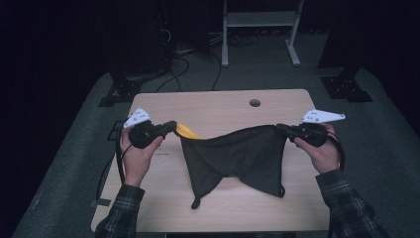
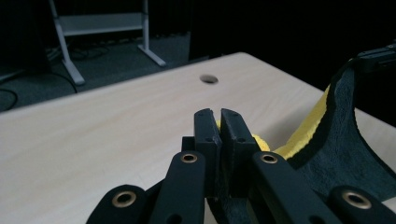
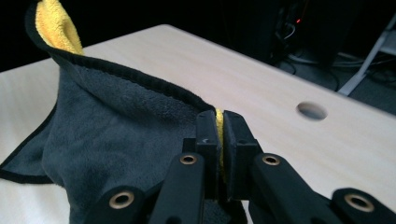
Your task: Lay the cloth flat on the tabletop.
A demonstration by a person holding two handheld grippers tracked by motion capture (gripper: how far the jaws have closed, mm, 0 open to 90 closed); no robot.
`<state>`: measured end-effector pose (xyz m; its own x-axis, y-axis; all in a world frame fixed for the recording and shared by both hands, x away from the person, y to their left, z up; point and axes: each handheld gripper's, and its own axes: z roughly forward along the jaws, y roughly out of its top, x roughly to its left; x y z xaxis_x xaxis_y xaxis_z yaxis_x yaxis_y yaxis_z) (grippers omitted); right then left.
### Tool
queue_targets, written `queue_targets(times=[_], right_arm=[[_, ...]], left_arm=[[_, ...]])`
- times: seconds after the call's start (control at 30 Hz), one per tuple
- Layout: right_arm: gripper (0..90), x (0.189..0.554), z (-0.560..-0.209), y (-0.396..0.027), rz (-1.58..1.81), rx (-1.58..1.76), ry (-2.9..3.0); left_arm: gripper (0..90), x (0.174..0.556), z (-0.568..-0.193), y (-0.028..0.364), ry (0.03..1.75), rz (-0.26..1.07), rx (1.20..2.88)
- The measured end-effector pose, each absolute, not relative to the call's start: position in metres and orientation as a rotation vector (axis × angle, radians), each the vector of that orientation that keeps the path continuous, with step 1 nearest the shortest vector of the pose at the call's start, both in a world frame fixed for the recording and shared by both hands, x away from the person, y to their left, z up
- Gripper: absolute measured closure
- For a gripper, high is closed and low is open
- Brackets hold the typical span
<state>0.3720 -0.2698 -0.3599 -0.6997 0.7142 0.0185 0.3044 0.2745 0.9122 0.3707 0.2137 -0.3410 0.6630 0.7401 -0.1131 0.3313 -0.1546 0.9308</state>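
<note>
While no readable writing shows, both grippers pinch the cloth (image 1: 237, 156).

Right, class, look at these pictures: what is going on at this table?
A person stands at a wooden table with a gripper in each hand. The left gripper and the right gripper are each shut on an upper corner of a dark grey cloth with a yellow underside. The cloth hangs stretched between them, sagging in the middle, and its lower corners reach down to the tabletop.
</note>
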Motion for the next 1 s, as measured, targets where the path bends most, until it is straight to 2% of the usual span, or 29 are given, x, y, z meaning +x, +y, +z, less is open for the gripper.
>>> queue_targets(times=[0.2,0.27,0.3,0.4,0.53,0.7,0.93,1.0], right_arm=[[85.0,0.400,-0.333,-0.270,1.414,0.933,2.092],[85.0,0.415,-0.314,-0.270,1.430,0.927,2.040],[85.0,0.415,-0.314,-0.270,1.430,0.927,2.040],[85.0,0.423,-0.285,-0.269,1.462,0.879,1.972],[85.0,0.417,-0.275,-0.269,1.481,0.831,1.960],[85.0,0.402,-0.298,-0.273,1.485,0.823,2.001],[85.0,0.364,-0.350,-0.276,1.478,0.841,2.138],[85.0,0.360,-0.355,-0.276,1.480,0.837,2.151]], left_arm=[[85.9,0.402,-0.315,0.213,0.866,0.496,1.696],[85.9,0.413,-0.299,0.211,0.856,0.534,1.675],[86.0,0.413,-0.299,0.211,0.856,0.534,1.675],[85.9,0.414,-0.278,0.210,0.818,0.602,1.641],[85.9,0.403,-0.273,0.210,0.787,0.624,1.631],[85.9,0.387,-0.296,0.209,0.787,0.560,1.664],[85.9,0.360,-0.330,0.211,0.807,0.460,1.713],[85.9,0.353,-0.338,0.213,0.814,0.430,1.722]])
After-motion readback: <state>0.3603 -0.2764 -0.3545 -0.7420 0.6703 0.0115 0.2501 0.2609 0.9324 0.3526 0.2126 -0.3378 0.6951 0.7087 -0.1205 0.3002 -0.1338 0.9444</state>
